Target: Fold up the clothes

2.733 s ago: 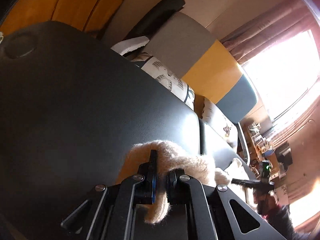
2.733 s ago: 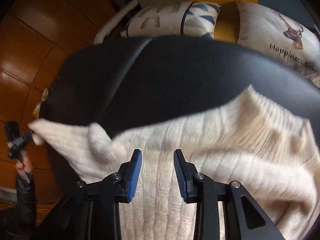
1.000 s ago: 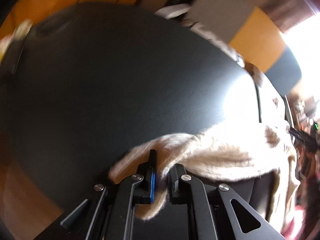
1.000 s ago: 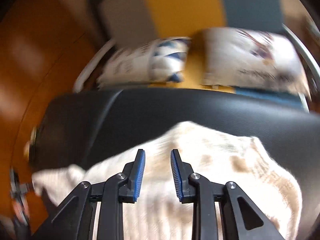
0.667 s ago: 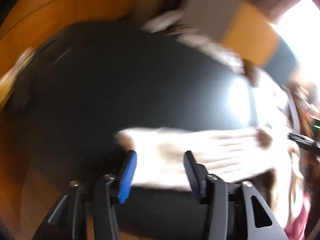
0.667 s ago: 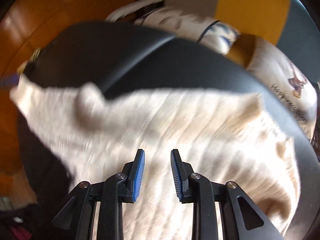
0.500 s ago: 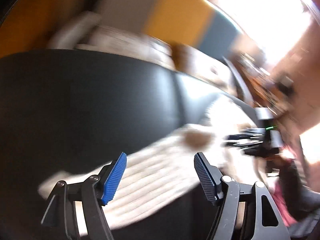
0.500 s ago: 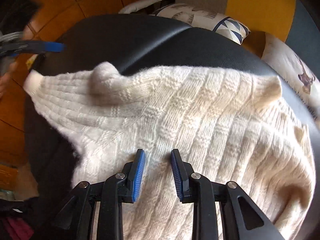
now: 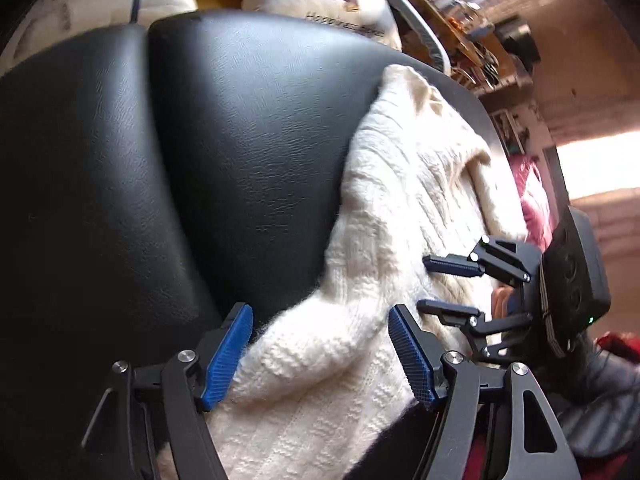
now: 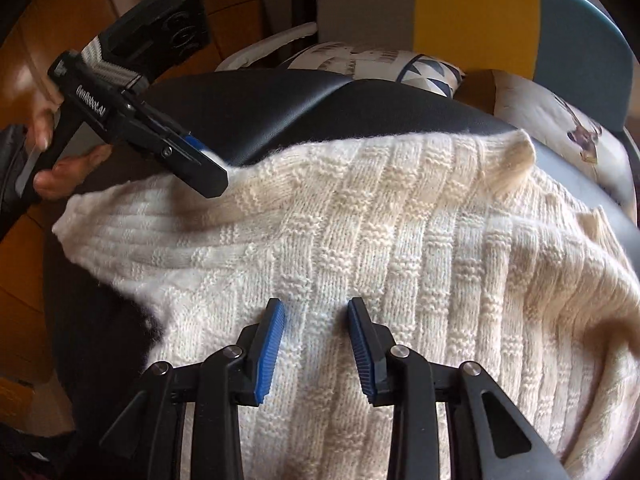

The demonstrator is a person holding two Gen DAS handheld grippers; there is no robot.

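Observation:
A cream knitted sweater (image 10: 400, 240) lies spread on a black leather seat (image 10: 300, 104), one sleeve (image 10: 92, 220) reaching left. My right gripper (image 10: 316, 340) is open just above the sweater's body, nothing between its blue pads. My left gripper (image 9: 320, 344) is wide open over a folded edge of the sweater (image 9: 400, 200), holding nothing. In the left wrist view the right gripper (image 9: 444, 288) shows open over the knit. In the right wrist view the left gripper (image 10: 208, 168), held by a hand (image 10: 56, 176), points at the sweater's far left edge.
Two printed cushions (image 10: 380, 60) (image 10: 560, 128) lean behind the seat against a grey, yellow and teal chair back (image 10: 460, 8). Wooden floor (image 10: 24, 240) lies to the left. A pink garment (image 9: 532, 200) and cluttered shelves (image 9: 460, 20) are at the right.
My left gripper let go of the sweater edge it was shut on, opened wide and swung right toward the sweater's body. The sweater now lies flat. My right gripper stayed open.

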